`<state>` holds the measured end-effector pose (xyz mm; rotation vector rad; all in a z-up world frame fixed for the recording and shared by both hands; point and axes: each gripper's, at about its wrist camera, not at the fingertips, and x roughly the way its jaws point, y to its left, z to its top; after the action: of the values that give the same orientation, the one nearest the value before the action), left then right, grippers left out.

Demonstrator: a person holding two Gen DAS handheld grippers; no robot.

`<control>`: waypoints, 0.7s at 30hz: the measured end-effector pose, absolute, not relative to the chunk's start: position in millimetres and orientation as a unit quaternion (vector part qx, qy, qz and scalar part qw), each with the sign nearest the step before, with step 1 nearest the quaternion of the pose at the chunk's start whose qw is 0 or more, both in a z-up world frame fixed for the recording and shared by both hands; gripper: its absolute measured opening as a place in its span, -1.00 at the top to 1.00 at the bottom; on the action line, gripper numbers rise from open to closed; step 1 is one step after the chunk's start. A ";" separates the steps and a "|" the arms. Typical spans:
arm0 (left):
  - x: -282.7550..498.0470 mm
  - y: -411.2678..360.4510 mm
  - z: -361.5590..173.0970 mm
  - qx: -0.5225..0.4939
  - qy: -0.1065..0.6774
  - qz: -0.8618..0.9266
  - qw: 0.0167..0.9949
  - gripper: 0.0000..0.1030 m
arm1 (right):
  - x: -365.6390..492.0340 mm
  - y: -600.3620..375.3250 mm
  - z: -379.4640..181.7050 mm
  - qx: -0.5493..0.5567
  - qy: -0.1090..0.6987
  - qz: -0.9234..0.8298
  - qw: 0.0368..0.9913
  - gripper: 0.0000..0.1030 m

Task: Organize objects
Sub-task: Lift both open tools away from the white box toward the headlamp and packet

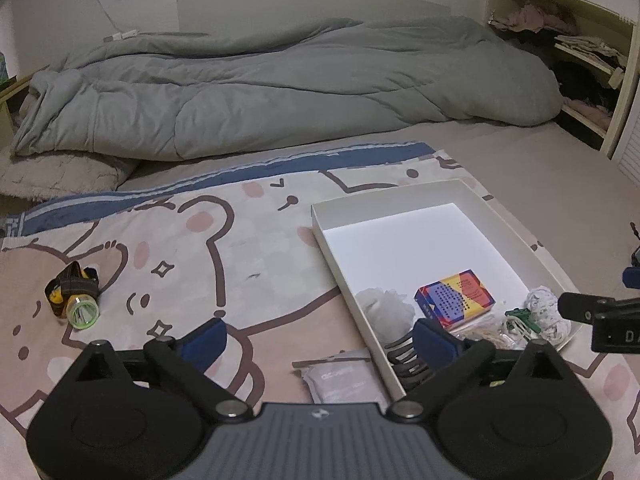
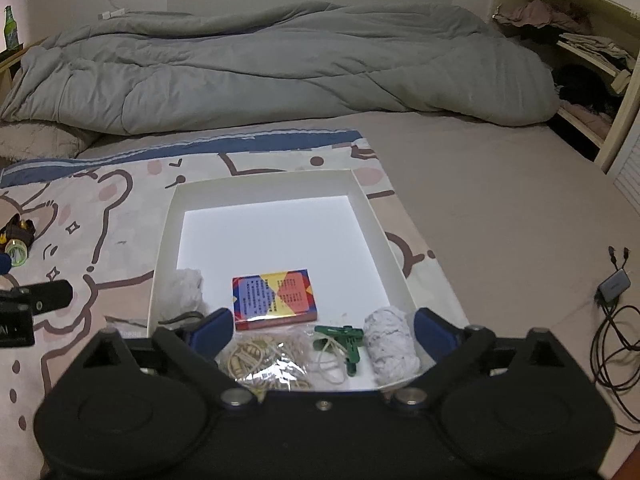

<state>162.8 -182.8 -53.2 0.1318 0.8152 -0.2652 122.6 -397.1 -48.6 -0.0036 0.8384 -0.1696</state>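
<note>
A white tray (image 2: pixel 164 240) lies on the bear-print blanket; it also shows in the left wrist view (image 1: pixel 340 264). In it are a colourful card box (image 2: pixel 274 294), a white mesh puff (image 2: pixel 182 292), a bag of rubber bands (image 2: pixel 260 360), a green clip (image 2: pixel 344 340), a white yarn ball (image 2: pixel 390 344) and a black hair claw (image 1: pixel 404 356). A yellow headlamp (image 1: pixel 74 298) lies far left on the blanket. A white packet (image 1: pixel 340 378) lies beside the tray's left wall. My left gripper (image 1: pixel 320 340) is open and empty above the packet. My right gripper (image 2: pixel 324 332) is open and empty over the tray's near end.
A grey duvet (image 2: pixel 260 64) is heaped across the back of the bed. Shelves with clothes (image 2: pixel 580 48) stand at the right. A cable hub with wires (image 2: pixel 612 292) lies on the sheet at the right. A green bottle (image 2: pixel 10 28) stands far left.
</note>
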 end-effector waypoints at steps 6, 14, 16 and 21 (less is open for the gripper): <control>160.8 -174.6 -58.9 0.062 0.394 -0.121 0.909 -0.95 | 112.5 -395.4 -54.0 0.004 0.397 -0.090 0.914 -1.00; 161.0 -163.8 -59.9 0.051 0.386 -0.113 0.914 -0.96 | 109.9 -400.5 -60.4 0.017 0.403 -0.097 0.910 -1.00; 162.2 -159.3 -60.7 0.049 0.386 -0.110 0.915 -0.97 | 109.9 -400.0 -61.3 0.020 0.404 -0.098 0.909 -1.00; 166.6 -140.7 -60.1 0.041 0.379 -0.091 0.920 -0.97 | 113.6 -395.9 -64.4 0.028 0.405 -0.097 0.909 -1.00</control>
<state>166.6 -140.7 -60.1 0.0835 0.7790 -0.1868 113.6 -395.9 -64.4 0.0573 0.8363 -0.2002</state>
